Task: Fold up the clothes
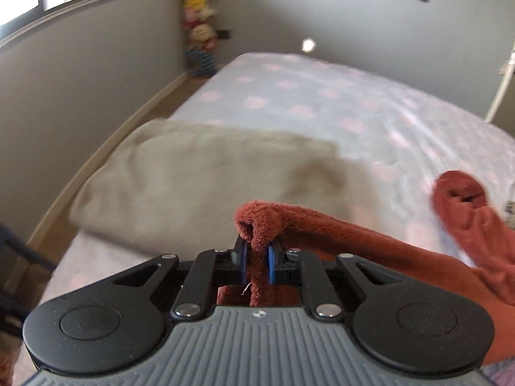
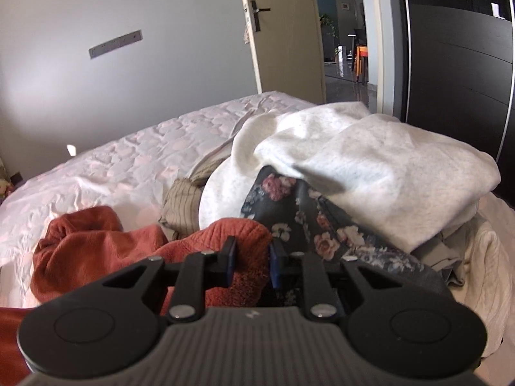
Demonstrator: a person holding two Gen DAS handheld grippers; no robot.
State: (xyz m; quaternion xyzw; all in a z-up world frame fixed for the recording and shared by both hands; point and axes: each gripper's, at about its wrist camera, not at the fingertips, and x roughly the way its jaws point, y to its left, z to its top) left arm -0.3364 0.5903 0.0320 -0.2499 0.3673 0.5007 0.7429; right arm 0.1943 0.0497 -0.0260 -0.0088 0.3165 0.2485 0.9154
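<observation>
Both the left gripper (image 1: pixel 257 259) and the right gripper (image 2: pixel 252 262) pinch the fuzzy red garment (image 1: pixel 370 234) in their fingers above the bed (image 1: pixel 322 103), so it is not folded yet, and a pile of clothes (image 2: pixel 370 160) still waits.

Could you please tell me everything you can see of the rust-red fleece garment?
The rust-red fleece garment looks plush and fuzzy. Both claws are shut on it: the left claw pinches a bunched fold, the right claw another. It stretches between them; a tubular open end, perhaps a sleeve, hangs above the bed. Part lies crumpled beside the clothes pile.
</observation>
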